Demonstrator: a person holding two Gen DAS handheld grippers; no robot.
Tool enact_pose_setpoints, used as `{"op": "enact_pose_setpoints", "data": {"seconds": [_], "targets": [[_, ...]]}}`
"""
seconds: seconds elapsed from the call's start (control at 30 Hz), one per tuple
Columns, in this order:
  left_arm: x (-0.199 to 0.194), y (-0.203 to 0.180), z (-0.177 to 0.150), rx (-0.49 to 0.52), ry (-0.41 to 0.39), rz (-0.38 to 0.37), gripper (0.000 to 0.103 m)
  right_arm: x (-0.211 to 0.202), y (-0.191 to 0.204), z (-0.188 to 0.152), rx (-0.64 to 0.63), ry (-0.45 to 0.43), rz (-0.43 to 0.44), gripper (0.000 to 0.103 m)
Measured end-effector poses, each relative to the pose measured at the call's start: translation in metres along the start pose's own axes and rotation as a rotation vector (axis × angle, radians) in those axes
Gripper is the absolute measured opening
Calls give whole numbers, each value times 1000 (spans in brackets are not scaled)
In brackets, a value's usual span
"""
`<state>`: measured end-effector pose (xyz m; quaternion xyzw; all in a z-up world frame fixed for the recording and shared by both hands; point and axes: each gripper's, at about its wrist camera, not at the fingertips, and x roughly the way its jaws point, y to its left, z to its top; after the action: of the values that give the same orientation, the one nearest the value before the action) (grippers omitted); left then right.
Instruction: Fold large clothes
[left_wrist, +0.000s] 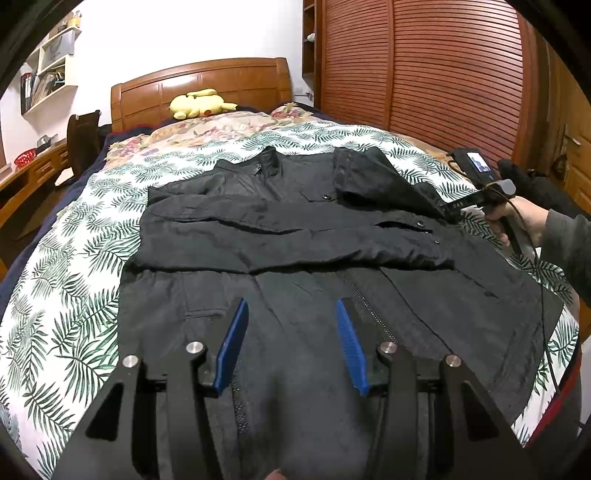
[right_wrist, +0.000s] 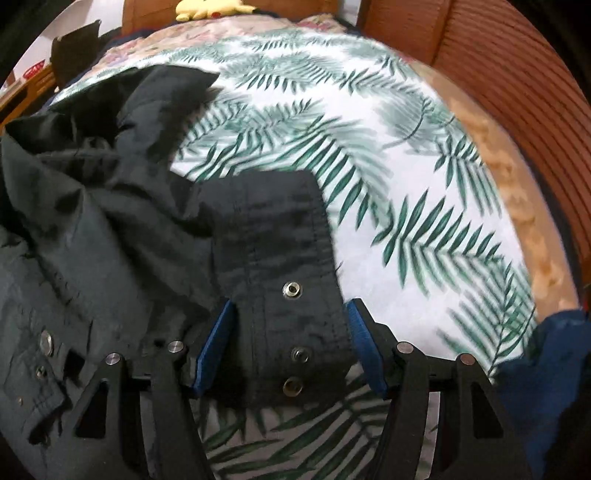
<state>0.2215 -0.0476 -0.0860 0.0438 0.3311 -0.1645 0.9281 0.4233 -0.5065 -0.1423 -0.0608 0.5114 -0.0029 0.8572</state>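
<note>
We see a black jacket (left_wrist: 295, 236) spread on a leaf-print bedspread (left_wrist: 74, 295). Its snap-studded cuff (right_wrist: 291, 295) lies between the wide-apart fingers of our right gripper (right_wrist: 291, 317). Our left gripper (left_wrist: 291, 314) hovers wide open above the jacket's zipper (left_wrist: 365, 299). A yellow plush toy (left_wrist: 199, 103) sits far ahead.

The left wrist view looks from the foot of the bed (left_wrist: 66, 288) toward the headboard (left_wrist: 199, 88), fairly high and far back — the whole black jacket (left_wrist: 295, 229) and the right gripper (left_wrist: 448, 216) fit in frame. The right wrist view sits low and close, facing the same way over the jacket's (right_wrist: 110, 221) sleeve cuff (right_wrist: 288, 280). Both share the leaf-print bedspread (right_wrist: 406, 166) and the yellow plush toy (right_wrist: 210, 7).
</note>
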Motion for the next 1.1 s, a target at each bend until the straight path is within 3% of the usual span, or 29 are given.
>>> {"op": "enact_pose_setpoints", "data": {"seconds": [0.1,0.13,0.23,0.47,0.7,0.9,1.1], "targets": [[-2,1,0,-5,-1,3,48,-7,10,-7,-44,9,8,40],[-2,2,0,-6,-2,3,48,-12,15,-9,-62,2,6,23],[-7,3,0,-9,-14,5,48,-32,27,-15,-100,-37,1,9],[-19,9,-1,-27,-38,4,48,-121,72,-16,-183,-179,36,8],[-40,24,-5,-59,-72,13,48,-204,156,-26,-315,-278,128,7],[-60,42,-13,-81,-95,28,49,-241,225,-46,-389,-309,209,7],[-78,65,-19,-115,-123,49,49,-250,274,-61,-368,-293,299,7]]}}
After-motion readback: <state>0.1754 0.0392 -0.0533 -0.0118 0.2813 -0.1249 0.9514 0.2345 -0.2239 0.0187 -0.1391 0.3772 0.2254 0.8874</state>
